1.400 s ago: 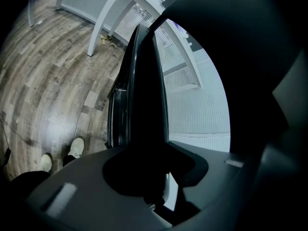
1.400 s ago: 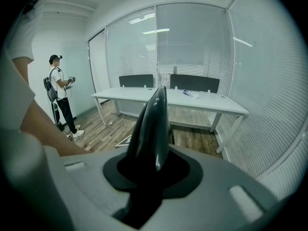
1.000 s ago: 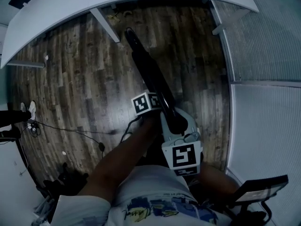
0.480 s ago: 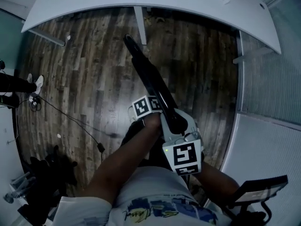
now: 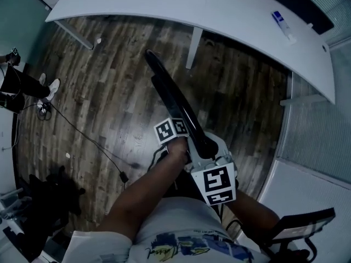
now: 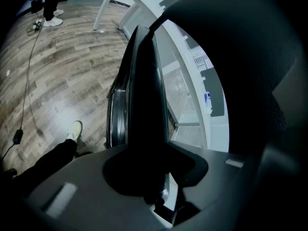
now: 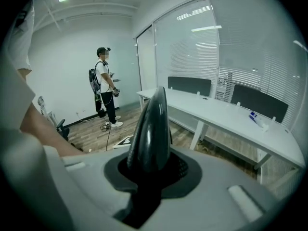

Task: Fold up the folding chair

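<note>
The folded black folding chair (image 5: 170, 92) hangs above the wood floor as one long slim bar, pointing away from me toward the desk. My left gripper (image 5: 185, 135), with its marker cube, is shut on the chair's near part from the left. My right gripper (image 5: 206, 147) is shut on the chair's near end, and its jaws have just been closing a little tighter. In the left gripper view the chair (image 6: 144, 105) runs straight out from between that gripper's (image 6: 147, 179) jaws. In the right gripper view the chair's rounded black edge (image 7: 151, 129) rises from the right gripper (image 7: 149, 177).
A long white curved desk (image 5: 219, 10) with slanted legs (image 5: 193, 48) crosses the far side; a small blue-white item (image 5: 282, 23) lies on it. Glass walls with blinds (image 5: 323, 141) stand at the right. A person (image 7: 105, 85) stands at the left, by a floor cable (image 5: 82, 133).
The whole head view has swung: the desk has slid rightward and more floor at the left shows, with a standing person's legs. Both grippers keep their hold on the chair.
</note>
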